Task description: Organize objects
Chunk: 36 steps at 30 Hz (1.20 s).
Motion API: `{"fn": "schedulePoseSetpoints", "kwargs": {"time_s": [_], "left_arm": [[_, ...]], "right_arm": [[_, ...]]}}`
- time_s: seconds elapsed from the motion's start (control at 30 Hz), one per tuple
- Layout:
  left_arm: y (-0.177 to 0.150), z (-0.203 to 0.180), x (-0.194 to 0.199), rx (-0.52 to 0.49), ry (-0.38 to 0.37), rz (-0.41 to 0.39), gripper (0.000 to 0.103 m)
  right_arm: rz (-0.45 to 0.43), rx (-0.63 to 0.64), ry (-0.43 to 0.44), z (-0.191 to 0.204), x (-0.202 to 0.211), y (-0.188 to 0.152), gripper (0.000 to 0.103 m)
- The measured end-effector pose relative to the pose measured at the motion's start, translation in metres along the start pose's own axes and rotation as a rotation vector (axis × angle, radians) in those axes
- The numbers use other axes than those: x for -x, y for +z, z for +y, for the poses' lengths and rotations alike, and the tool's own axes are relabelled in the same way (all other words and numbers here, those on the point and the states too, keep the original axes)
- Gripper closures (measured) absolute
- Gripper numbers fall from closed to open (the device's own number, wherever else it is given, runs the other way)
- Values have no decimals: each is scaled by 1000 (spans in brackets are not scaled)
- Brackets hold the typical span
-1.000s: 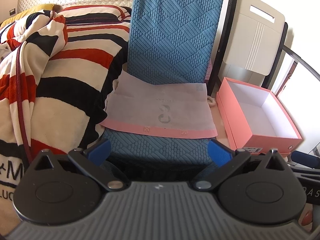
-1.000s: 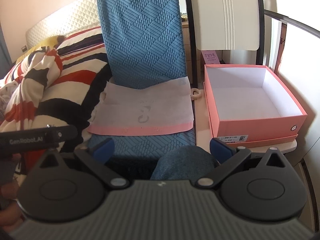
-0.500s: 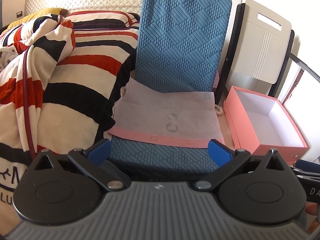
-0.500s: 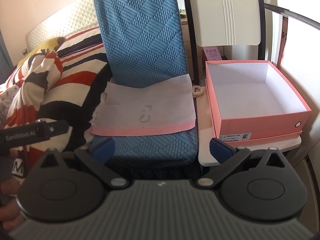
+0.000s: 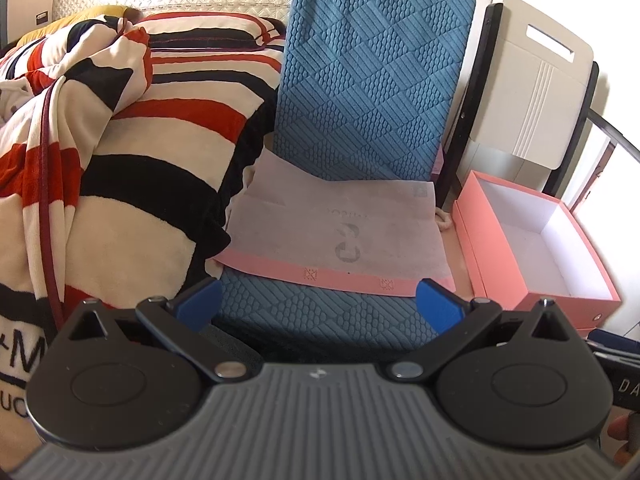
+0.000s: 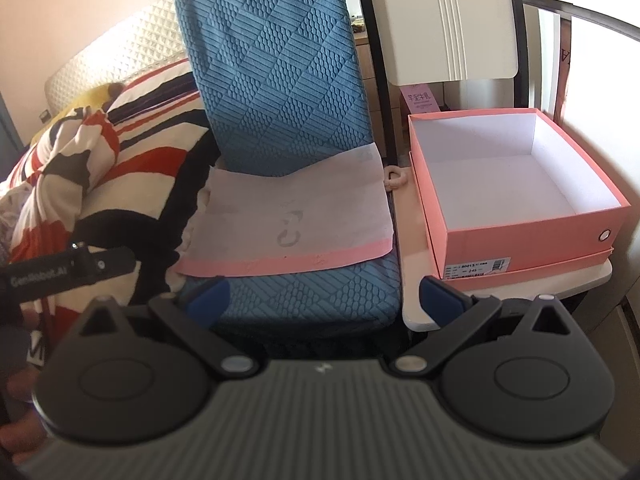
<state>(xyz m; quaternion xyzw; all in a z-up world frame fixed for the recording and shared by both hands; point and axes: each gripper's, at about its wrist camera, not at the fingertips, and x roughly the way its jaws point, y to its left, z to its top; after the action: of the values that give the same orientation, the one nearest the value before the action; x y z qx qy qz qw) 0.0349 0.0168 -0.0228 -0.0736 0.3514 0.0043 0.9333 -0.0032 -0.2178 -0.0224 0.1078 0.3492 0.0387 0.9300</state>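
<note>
Left claw (image 5: 318, 305) wide open, blue fingertips (image 5: 198, 304) far apart, nothing between them; aimed at the seat of a blue quilted chair (image 5: 372, 80). Right claw (image 6: 323, 303) likewise spread wide and empty, facing the same chair from further right.

Flat on the chair seat, a pale grey dust bag (image 5: 340, 232) with a pink band along its near edge; faint grey logo printed in the middle, resembling a "C" with a smaller mark above, plus a line of small lettering too faint to read. Two small square emblems on the pink band, unreadable.

Just right of the chair, on a white worktop (image 6: 416, 308), an open pink shoebox (image 6: 520, 216) sitting in its own lid, white inside, nothing visible in it. White sticker on the near wall of the box: digits reading roughly "80015" and "245", remainder too small. Metal eyelet on the same wall near the right corner. Behind the box, a small pink tag (image 6: 418, 98) with Chinese characters, not legible.

Left of the chair, a red, black and white striped blanket (image 5: 120, 160) heaped on a bed, large black letters at its lower edge, cut off. In the right wrist view, the other device's black bar at left, marked "GenRobot.AI"
</note>
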Motion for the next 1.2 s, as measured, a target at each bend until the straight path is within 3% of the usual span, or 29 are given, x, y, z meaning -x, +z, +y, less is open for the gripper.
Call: {"fn": "schedulePoseSetpoints", "kwargs": {"time_s": [0.63, 1.2], "left_arm": [[24, 3, -80, 5, 17, 60, 0], [34, -3, -183, -26, 14, 156, 0]], "right_arm": [[51, 8, -9, 4, -75, 15, 1], [117, -28, -19, -4, -159, 13, 1]]}}
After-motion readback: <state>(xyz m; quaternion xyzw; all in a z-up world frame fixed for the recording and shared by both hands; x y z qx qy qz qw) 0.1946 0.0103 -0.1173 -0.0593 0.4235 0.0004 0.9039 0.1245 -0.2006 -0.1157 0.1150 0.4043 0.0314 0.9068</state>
